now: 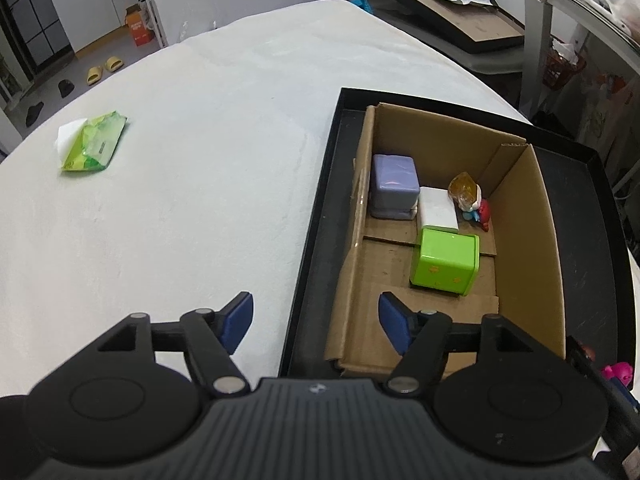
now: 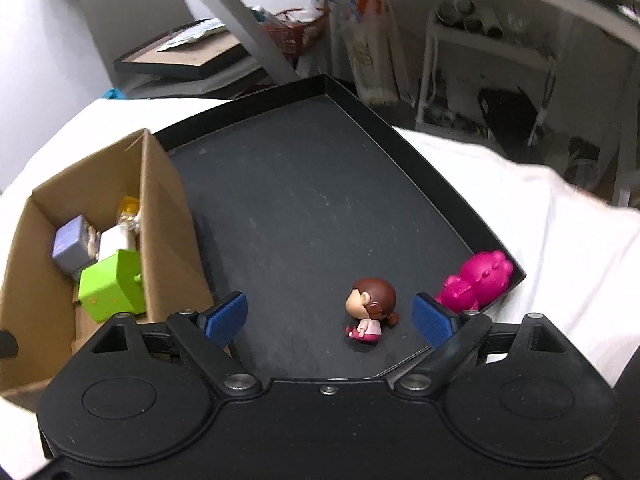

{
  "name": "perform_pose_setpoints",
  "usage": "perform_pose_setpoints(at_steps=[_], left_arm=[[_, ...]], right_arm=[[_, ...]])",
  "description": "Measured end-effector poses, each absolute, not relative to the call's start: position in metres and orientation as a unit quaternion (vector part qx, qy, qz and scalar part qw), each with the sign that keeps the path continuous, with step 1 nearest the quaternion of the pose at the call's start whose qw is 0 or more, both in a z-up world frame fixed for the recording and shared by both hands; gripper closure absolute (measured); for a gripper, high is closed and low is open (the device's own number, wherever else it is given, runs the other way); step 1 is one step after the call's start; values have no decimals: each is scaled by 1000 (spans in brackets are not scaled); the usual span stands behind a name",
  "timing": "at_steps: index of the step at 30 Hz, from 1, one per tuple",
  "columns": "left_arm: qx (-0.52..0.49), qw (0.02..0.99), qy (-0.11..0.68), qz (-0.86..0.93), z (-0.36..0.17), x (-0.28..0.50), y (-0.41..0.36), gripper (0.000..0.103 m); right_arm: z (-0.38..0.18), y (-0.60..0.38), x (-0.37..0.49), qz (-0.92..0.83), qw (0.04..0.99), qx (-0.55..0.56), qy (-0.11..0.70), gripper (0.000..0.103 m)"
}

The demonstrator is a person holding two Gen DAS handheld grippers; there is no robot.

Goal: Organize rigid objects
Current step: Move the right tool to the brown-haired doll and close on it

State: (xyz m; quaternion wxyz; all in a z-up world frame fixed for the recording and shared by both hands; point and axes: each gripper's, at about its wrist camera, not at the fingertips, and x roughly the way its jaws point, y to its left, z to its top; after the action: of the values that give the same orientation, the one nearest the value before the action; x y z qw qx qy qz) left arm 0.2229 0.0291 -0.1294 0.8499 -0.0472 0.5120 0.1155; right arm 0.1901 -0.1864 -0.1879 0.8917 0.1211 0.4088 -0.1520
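While both grippers' fingers gape wide, only the right wrist shows the doll [image 2: 370, 306] between them.

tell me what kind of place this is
Probably a lived-in home room, not a lab. Yellow slippers lie on the floor past the cloth-covered table, a tissue pack sits on it, and cluttered shelves stand behind the black tray.

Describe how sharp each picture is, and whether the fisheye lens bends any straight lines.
Left wrist view: sharp; the black tray edge bows outward, and the green cube shows a small glare spot. Right wrist view: the cardboard box contents are slightly blurred; the doll figure is sharp.
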Motion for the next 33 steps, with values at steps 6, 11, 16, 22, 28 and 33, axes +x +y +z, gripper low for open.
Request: perform_pose_setpoints(at_steps=[6, 11, 16, 22, 28, 33], left_arm=[[-35, 846, 515, 130, -134, 230, 24, 34], [-25, 844, 518, 137, -136, 236, 19, 34], [-13, 843, 519, 140, -140, 243, 12, 34], [-5, 838, 525, 146, -147, 247, 8, 34], [-10, 834, 534, 135, -148, 250, 1, 34], [-9, 843, 526, 113, -142, 249, -9, 34]], right_arm=[[-195, -193, 196, -151, 884, 149, 416, 15], [-197, -207, 196, -159, 875, 181, 419, 22], [-204, -222, 198, -178, 864, 200, 427, 26], [-220, -224, 209, -175, 848, 207, 456, 39], [-223, -225, 216, -175, 849, 192, 461, 64], [-219, -227, 213, -168, 854, 198, 451, 64]])
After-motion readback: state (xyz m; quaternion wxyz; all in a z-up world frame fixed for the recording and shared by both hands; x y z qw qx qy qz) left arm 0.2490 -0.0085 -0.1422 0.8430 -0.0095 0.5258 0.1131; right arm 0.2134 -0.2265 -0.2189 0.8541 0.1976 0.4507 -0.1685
